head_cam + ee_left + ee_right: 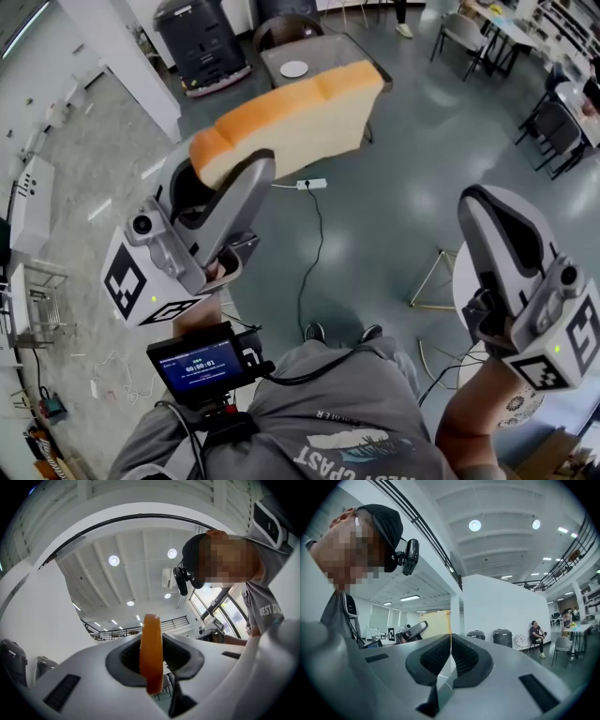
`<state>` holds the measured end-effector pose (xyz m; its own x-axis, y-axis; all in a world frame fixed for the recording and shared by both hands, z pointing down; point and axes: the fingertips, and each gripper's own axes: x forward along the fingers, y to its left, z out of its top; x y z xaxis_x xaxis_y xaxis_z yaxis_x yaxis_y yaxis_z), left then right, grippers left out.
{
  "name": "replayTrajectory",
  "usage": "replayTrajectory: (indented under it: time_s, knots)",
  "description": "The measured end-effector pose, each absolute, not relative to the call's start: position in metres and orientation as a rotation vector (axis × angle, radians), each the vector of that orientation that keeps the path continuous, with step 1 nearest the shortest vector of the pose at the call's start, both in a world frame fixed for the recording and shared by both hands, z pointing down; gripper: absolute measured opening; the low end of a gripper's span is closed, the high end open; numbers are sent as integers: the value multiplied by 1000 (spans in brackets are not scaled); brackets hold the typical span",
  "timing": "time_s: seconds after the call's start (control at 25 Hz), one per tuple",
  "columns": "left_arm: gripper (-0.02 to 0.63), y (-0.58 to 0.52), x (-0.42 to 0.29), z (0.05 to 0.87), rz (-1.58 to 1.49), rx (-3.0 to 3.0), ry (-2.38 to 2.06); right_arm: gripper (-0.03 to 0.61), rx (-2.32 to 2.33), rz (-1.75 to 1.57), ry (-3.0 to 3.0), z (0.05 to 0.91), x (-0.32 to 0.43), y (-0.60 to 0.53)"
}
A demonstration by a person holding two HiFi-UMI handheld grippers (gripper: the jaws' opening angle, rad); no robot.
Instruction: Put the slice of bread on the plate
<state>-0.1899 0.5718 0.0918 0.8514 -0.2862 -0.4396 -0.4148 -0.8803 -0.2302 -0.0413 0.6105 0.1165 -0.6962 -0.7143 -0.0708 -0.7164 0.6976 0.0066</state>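
A small white plate lies on a grey table far ahead across the floor, its face bare. Left of the table stands a black bin; what it holds cannot be seen.

The bread is well apart from the plate, in the air over the floor, clamped by the left gripper. The jaws press on the two broad faces at one end of the slice, so most of it sticks out past the fingertips. In the head view its long axis runs from lower left to upper right, and the free end points towards the table. The slice stands on edge: the tan crust runs along the top and the pale face turns towards the camera. In the left gripper view the bread shows edge-on, an upright orange band between the dark pads.

The right gripper hangs at the right, apart from the bread. Its jaws are together with only a thin slit between the pads, and they hold nothing.

A power strip with its cable lies on the floor below the bread.
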Motion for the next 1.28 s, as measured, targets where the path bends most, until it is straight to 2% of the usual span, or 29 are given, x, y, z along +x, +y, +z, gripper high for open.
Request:
replayTrajectory:
  time_s: [0.4,0.8,1.0,1.28]
  knots:
    - [97,541,-175,88,502,-2669,657,8,-1082,-13,2842,122,-12,566]
    - [97,509,-97,96,434,-2624,759,8,-954,-46,2874,135,62,519]
    - [97,495,-86,82,418,-2608,814,8,-911,-52,2883,119,75,501]
    - [97,475,-75,100,385,-2622,836,8,-897,-93,2878,138,86,477]
